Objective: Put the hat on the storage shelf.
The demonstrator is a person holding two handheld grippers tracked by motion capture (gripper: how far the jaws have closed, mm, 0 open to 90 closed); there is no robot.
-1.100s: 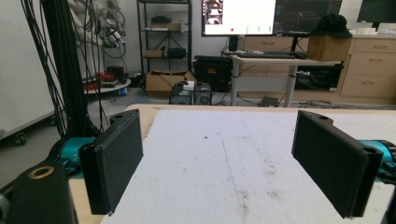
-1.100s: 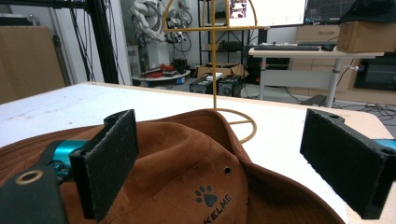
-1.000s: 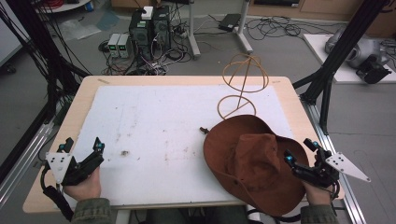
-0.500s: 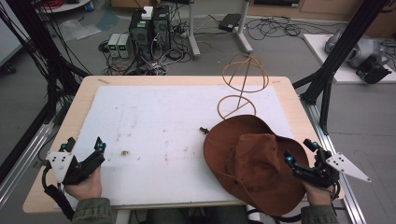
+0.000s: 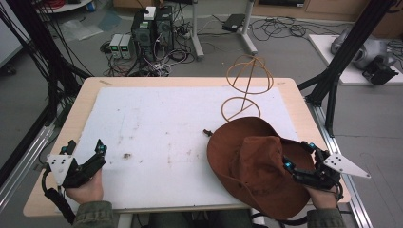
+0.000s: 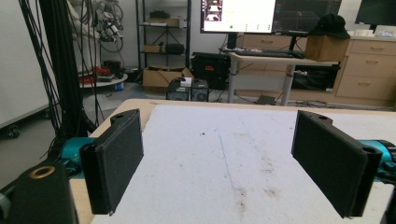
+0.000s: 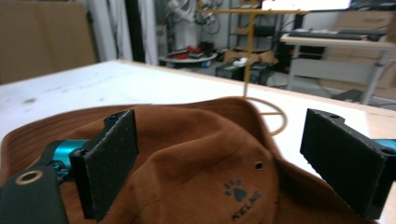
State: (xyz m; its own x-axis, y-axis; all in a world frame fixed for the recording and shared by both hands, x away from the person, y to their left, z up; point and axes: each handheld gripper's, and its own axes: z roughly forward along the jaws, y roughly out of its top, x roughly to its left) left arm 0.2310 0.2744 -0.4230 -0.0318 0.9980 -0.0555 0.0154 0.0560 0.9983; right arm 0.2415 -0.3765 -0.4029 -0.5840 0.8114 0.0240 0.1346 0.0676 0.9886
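Brown suede wide-brimmed hat lies at near right of table, crown up, paw-print logo visible on crown in right gripper view. Right gripper jaws spread wide, over hat's right brim and crown side, nothing pinched; whether jaws touch hat, cannot tell. Thin tan wire hat stand upright just behind hat. Left gripper jaws spread, empty, at near left corner over stained white foam mat covering light wooden table. Small dark speck on mat near hat's rear-left brim.
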